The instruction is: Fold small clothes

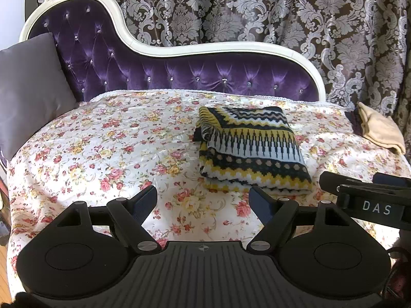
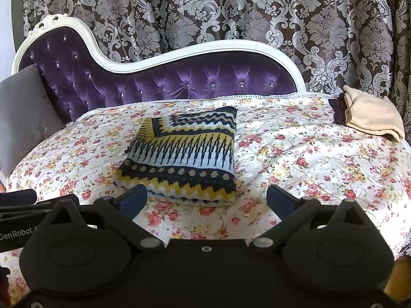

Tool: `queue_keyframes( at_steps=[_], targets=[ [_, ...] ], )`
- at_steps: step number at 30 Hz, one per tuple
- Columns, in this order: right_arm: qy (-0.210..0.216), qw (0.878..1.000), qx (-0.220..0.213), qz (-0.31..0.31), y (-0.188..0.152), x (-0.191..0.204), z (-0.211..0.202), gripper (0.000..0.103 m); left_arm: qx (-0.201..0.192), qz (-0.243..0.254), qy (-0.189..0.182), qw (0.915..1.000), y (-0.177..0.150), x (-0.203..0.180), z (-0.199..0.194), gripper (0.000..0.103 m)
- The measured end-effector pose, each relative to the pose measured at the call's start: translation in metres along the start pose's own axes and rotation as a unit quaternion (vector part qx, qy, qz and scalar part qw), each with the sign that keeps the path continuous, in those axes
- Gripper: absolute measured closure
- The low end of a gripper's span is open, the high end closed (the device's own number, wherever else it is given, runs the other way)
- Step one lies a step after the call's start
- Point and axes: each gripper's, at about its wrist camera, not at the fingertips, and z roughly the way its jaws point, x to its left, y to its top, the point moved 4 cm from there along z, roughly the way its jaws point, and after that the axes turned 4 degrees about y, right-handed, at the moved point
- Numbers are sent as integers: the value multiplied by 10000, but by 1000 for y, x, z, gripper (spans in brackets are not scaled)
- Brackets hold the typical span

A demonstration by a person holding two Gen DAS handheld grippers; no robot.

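Note:
A knitted garment (image 1: 250, 151) in navy, yellow and white zigzag bands lies folded into a flat rectangle on the floral bedspread (image 1: 102, 154). My left gripper (image 1: 204, 199) hovers open just in front of its near left corner, nothing between the fingers. In the right wrist view the same knitted garment (image 2: 185, 154) sits straight ahead, and my right gripper (image 2: 206, 202) stands open just before its near edge, apart from it. The right gripper's body (image 1: 367, 200) shows at the right edge of the left wrist view.
A folded beige cloth (image 2: 370, 114) on a dark garment (image 2: 339, 111) lies at the far right of the bedspread (image 2: 321, 159). A grey cushion (image 1: 28, 89) leans at the left. The purple tufted backrest (image 1: 179, 74) and patterned curtains (image 2: 231, 12) close the back.

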Motion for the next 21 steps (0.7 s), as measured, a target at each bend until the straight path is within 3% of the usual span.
queue_keyframes(
  at_steps=[21],
  targets=[
    [30, 10000, 20, -40, 1, 5, 3, 3, 37, 1, -26, 10000, -1, -1, 2, 25]
  ],
)
